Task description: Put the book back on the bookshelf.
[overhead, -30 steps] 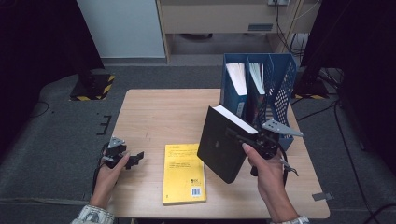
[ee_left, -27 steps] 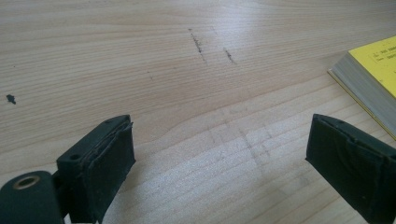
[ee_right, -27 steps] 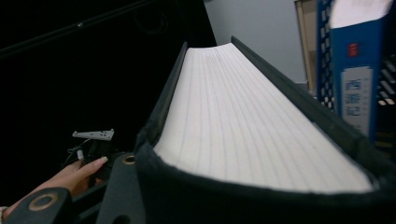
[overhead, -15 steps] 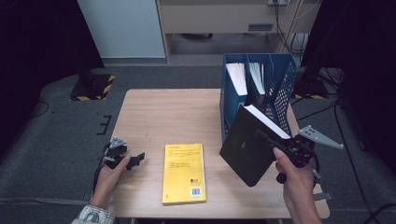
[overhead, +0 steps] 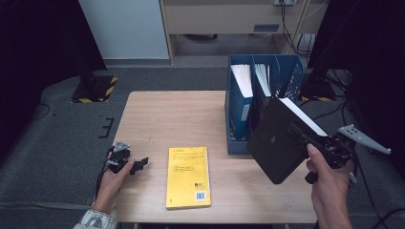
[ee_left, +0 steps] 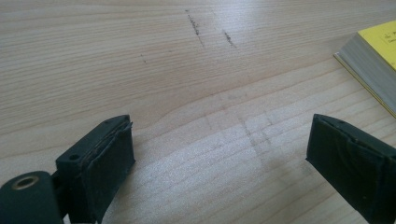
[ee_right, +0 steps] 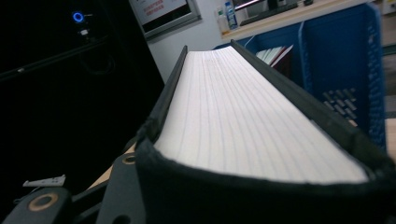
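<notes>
A black book [overhead: 279, 138] with white page edges [ee_right: 243, 112] hangs tilted in the air at the right of the table, clamped in my right gripper [overhead: 317, 143]. It sits just in front of a blue file holder [overhead: 265, 81] that has two books standing in its slots. A yellow book [overhead: 188, 175] lies flat near the table's front edge. My left gripper [overhead: 136, 165] rests low at the front left, open, with bare wood between its pads [ee_left: 109, 158]. The yellow book's corner [ee_left: 373, 70] lies beyond it to the right.
The wooden table [overhead: 172, 119] has bare room at its back left and middle. The file holder's far-right slot [ee_right: 345, 70] stands beside the held book. Dark equipment and cables surround the table on grey carpet.
My right gripper has carried the black book to the right and slightly down, from over the table's middle to its right edge. The left gripper has stayed put.
</notes>
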Demonstrator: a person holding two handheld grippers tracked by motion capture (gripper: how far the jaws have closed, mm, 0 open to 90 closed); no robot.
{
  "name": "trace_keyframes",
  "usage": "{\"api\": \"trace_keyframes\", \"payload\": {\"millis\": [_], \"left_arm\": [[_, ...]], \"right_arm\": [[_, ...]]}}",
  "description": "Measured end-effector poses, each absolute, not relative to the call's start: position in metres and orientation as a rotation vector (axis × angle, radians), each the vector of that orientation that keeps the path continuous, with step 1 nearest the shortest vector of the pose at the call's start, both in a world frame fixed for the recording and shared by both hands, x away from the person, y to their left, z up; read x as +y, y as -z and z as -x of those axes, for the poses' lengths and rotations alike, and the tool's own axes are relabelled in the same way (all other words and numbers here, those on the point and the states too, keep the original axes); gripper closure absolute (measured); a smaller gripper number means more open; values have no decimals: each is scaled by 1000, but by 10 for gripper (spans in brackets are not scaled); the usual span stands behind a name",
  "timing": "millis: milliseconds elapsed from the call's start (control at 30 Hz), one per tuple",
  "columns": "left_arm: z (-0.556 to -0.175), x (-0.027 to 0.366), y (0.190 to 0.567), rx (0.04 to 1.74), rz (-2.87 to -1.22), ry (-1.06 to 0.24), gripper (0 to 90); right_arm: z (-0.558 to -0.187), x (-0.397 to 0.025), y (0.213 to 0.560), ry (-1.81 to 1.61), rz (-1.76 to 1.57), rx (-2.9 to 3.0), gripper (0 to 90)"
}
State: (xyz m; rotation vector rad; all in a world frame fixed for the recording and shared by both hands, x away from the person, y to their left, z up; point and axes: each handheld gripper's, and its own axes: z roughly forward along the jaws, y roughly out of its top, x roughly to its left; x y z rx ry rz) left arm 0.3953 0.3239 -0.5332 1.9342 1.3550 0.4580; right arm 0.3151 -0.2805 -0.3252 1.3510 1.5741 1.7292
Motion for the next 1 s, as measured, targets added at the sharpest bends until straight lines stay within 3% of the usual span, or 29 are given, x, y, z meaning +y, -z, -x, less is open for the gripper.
{"api": "trace_keyframes", "payload": {"millis": [1000], "left_arm": [[-394,319,536,1334,-1972,-499,44]], "right_arm": [[-340,-330,295,-1493,-1428,1441,530]]}}
